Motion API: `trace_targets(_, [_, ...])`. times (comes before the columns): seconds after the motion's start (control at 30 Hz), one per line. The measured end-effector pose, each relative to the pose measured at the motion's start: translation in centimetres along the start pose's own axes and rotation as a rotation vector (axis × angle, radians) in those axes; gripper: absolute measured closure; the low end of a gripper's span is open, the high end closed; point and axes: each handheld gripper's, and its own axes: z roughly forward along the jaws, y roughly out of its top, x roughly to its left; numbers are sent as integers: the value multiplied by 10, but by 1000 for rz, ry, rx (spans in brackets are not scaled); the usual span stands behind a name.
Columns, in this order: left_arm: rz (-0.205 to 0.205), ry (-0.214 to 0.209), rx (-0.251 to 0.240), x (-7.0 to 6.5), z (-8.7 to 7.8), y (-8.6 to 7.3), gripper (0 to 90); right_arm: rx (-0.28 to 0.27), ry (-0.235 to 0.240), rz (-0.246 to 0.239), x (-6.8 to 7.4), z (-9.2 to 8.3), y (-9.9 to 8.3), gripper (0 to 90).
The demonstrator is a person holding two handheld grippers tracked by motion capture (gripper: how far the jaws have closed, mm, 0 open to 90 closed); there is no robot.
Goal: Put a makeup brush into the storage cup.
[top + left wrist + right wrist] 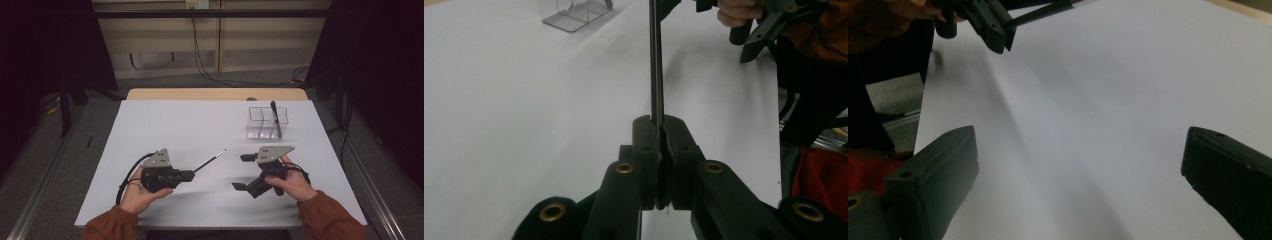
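Observation:
In the high view my left gripper (192, 174) lies low over the white table (175, 125), shut on the end of a thin dark pen (210, 160) that points up and to the right. The left gripper view has both jaws (661, 130) pressed together around that pen (655, 75). To its right my right gripper (243, 172) stands wide open with nothing between its fingers (933, 180). A clear compartmented holder (260, 122) sits at the back right with another dark pen (275, 119) leaning in it.
The table's wooden far edge (215, 93) borders grey floor with cables. Metal rails run along both sides. The holder (574, 12) appears far off in the left gripper view, and the left gripper (988, 22) at the top left of the right gripper view.

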Motion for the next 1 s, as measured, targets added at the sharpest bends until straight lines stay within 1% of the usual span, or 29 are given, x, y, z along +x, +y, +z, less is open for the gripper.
trace_targets(0.07, [-2,-7,-13,-1,1,0,855,-20,-4,11,0,0,1,15])
trace_targets(0.1, [5,-9,-20,-1,1,0,855,-30,-5,15,0,1,1,17])
trace_targets(0.13, [10,-5,-26,-1,1,0,855,-36,-14,12,0,1,1,17])
trace_targets(0.17, [6,-6,-38,-1,1,1,855,-36,-25,11,1,2,2,16])
trace_targets(0.2, [6,-12,-46,-1,1,1,855,-38,-28,10,1,2,2,15])
trace_targets(0.27, [15,-3,-59,-1,1,2,855,-50,-14,15,2,4,3,14])
trace_targets(0.33, [0,-6,-71,-1,0,2,855,-57,-8,15,4,5,4,14])
trace_targets(0.37, [-2,-11,-78,-1,1,2,855,-63,-2,20,5,5,5,16])
trace_targets(0.43, [6,-6,-83,-1,1,2,855,-69,15,37,6,6,7,21])
trace_targets(0.47, [2,-6,-86,-1,2,2,855,-66,18,48,7,7,9,28])
trace_targets(0.57, [7,-6,-98,0,3,2,855,-74,29,52,9,9,11,29])
trace_targets(0.6, [16,-5,-101,0,3,2,855,-85,27,49,10,10,12,24])
trace_targets(0.67, [12,-14,-119,-1,4,2,855,-116,51,50,10,9,13,6])
trace_targets(0.7, [20,-13,-132,-1,5,2,855,-133,50,56,10,9,14,9])
trace_targets(0.73, [34,-8,-135,-1,5,2,855,-138,35,60,10,9,16,14])
trace_targets(0.77, [34,-6,-138,-1,6,2,855,-140,31,68,10,9,17,13])
trace_targets(0.8, [31,-8,-142,0,6,2,855,-150,38,78,10,9,18,13])
trace_targets(0.93, [34,-7,-158,0,8,2,855,-157,42,87,11,10,21,14])
trace_targets(1.0, [40,-7,-163,0,8,2,855,-158,38,85,12,10,22,30])
